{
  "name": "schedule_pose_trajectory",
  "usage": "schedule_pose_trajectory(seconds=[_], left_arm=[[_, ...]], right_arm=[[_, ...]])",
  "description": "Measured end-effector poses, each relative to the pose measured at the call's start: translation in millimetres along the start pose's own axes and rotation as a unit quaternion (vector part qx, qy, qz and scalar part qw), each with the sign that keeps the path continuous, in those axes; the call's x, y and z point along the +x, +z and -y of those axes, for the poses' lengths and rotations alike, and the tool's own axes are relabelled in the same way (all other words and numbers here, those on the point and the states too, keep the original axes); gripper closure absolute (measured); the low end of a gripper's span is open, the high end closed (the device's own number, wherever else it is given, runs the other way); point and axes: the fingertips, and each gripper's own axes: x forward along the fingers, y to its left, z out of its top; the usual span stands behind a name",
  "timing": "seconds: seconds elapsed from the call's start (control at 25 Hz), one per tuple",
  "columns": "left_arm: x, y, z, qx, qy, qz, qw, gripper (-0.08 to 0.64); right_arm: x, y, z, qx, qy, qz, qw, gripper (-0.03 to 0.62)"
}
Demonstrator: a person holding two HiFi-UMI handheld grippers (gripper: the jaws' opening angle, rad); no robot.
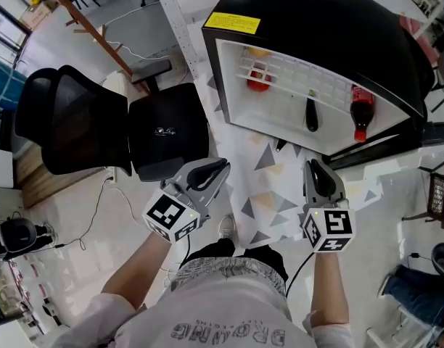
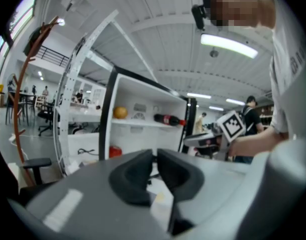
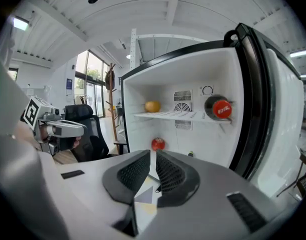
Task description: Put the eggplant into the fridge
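Observation:
The dark eggplant (image 1: 311, 114) lies on the floor of the open fridge (image 1: 280, 114), which is black outside and white inside; in the right gripper view only its green-tipped end (image 3: 190, 154) peeks over the jaws. My right gripper (image 1: 313, 164) (image 3: 153, 156) hovers in front of the fridge opening, jaws nearly together with nothing between them. My left gripper (image 1: 223, 167) (image 2: 155, 156) is held beside it to the left, also shut and empty. Each gripper shows in the other's view: the right gripper (image 2: 203, 139) and the left gripper (image 3: 63, 130).
Inside the fridge are an orange (image 3: 152, 106) and a cola bottle (image 3: 218, 108) on the wire shelf, and a red tomato (image 3: 158, 144) below. The fridge door (image 3: 283, 134) stands open at the right. A black office chair (image 1: 70, 122) and a wooden coat stand (image 1: 91, 31) stand to the left.

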Motion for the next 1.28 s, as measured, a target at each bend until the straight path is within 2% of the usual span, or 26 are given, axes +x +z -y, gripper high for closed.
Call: schedule_pose_trajectory(seconds=[0.4,1.28], left_arm=[[-9,7,2,0.007,0.000,0.007,1.0000,0.526],[-11,13,6,0.010,-0.004,0.014,0.9998,0.526]], right_arm=[[-22,8,-8,0.010,0.001,0.014,1.000,0.575],[-35,8,-20,0.004,0.013,0.007,1.000,0.589]])
